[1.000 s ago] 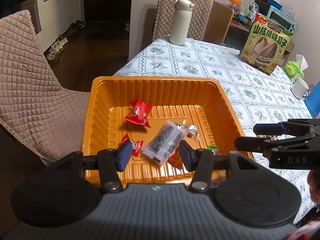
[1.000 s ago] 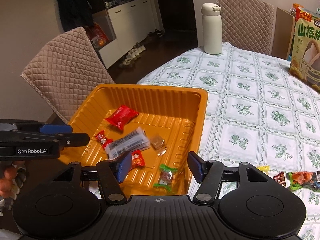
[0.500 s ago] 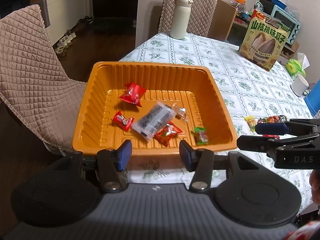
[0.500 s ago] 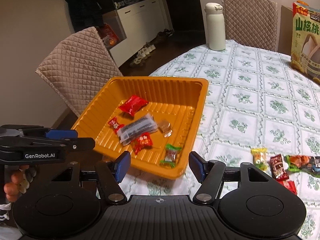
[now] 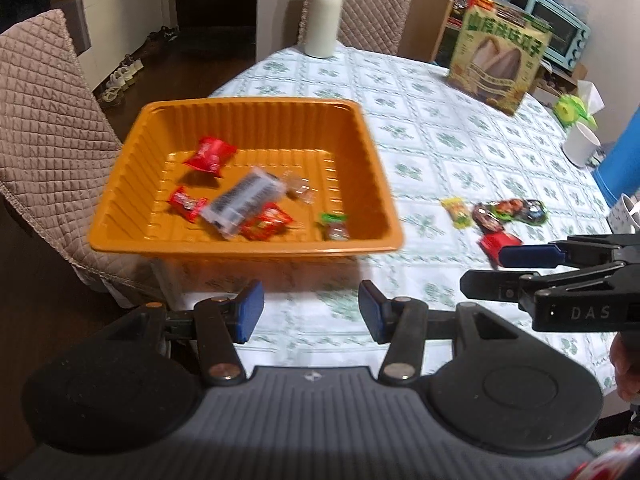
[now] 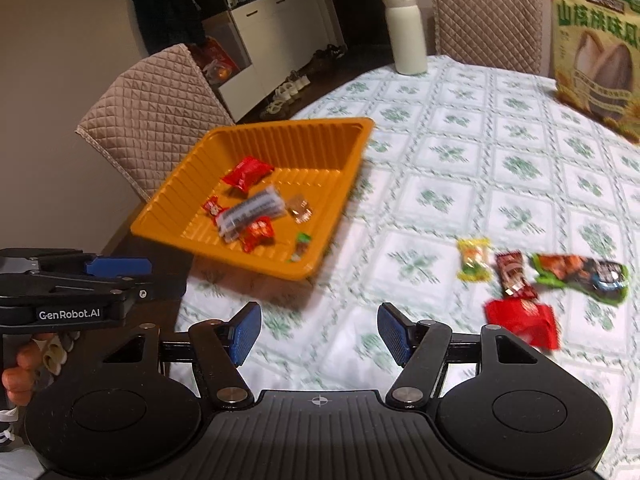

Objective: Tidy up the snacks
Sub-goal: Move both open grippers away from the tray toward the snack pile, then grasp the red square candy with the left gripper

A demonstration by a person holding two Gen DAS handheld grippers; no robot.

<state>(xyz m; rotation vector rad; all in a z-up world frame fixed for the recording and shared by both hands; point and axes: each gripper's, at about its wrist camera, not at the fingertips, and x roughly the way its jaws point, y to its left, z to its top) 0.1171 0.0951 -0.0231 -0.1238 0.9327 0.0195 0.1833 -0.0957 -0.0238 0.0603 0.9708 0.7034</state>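
Left wrist view: the left gripper (image 5: pixel 311 312) hangs above the desk (image 5: pixel 420 140) edge, its fingers spread and empty, just short of the ribbed orange plastic tray (image 5: pixel 248 116). The tray holds six wrapped snacks: three red packets, one clear-and-dark bar, one small clear candy and one green-ended sweet (image 5: pixel 334 226). The right gripper (image 5: pixel 484 270) shows side-on at the right; its fingers look parted with nothing between them.

Right wrist view: the right gripper (image 6: pixel 319 334) is released and empty over bare cloth. Four loose snacks lie to its right, well apart from the tray (image 6: pixel 280 128): a yellow candy (image 6: pixel 474 260), a dark red sachet (image 6: pixel 512 274), a long green-edged packet (image 6: pixel 580 274) and a bright red packet (image 6: pixel 522 322). The next step is probably to fetch one of these. The red packet sits nearest; swinging right, lowering both fingers astride it and closing on its middle should avoid dragging its neighbours.
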